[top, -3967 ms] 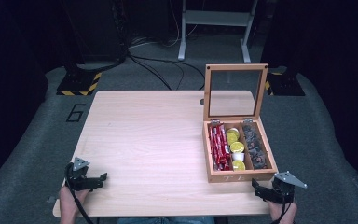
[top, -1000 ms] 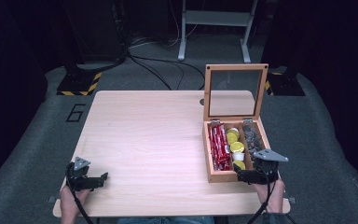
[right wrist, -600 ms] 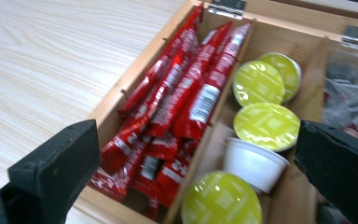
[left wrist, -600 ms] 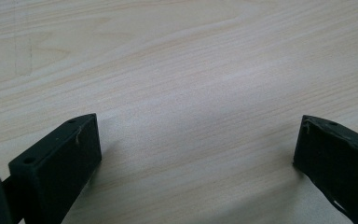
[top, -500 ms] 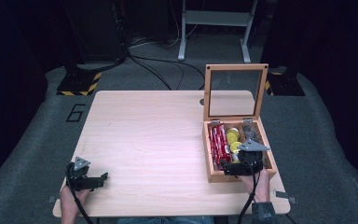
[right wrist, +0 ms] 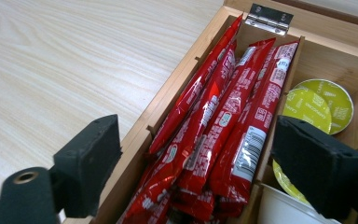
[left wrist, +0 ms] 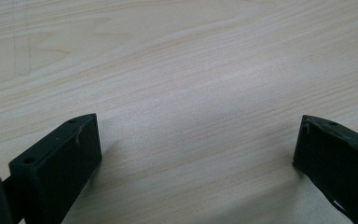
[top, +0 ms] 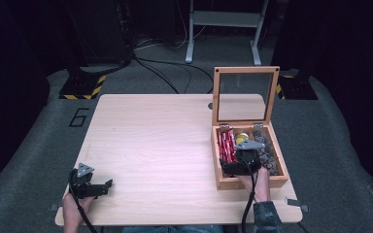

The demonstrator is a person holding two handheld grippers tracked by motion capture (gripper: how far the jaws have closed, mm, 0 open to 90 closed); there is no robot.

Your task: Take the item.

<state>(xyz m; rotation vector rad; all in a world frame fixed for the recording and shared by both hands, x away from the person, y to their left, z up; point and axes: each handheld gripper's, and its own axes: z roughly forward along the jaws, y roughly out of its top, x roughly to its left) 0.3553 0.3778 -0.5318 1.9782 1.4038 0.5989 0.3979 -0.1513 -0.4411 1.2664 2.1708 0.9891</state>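
Note:
A wooden box (top: 250, 182) with its glass lid (top: 245, 96) standing upright sits at the table's right. Its left compartment holds several red sachets (right wrist: 216, 135) (top: 226, 144). My right gripper (right wrist: 200, 163) (top: 229, 168) hovers over the box's near end with the sachets lying between and below its jaws. Those jaws have just been closing, but the pads stand apart from the packets. My left gripper (left wrist: 196, 149) (top: 106, 186) rests open over bare wood near the table's front left edge, with nothing between its fingers.
Yellow-green capsules (right wrist: 324, 100) fill the box's middle compartment, with a white cup rim (right wrist: 279, 210) below them. Dark pieces (top: 268, 154) lie in the right compartment. The light wooden table (top: 155, 141) spreads to the box's left. Beyond it are stand bases and cables on grey floor.
My right gripper has travelled from the table's front right edge forward over the box and now sits above the red sachets, with its jaws a little narrower. The left gripper has stayed put.

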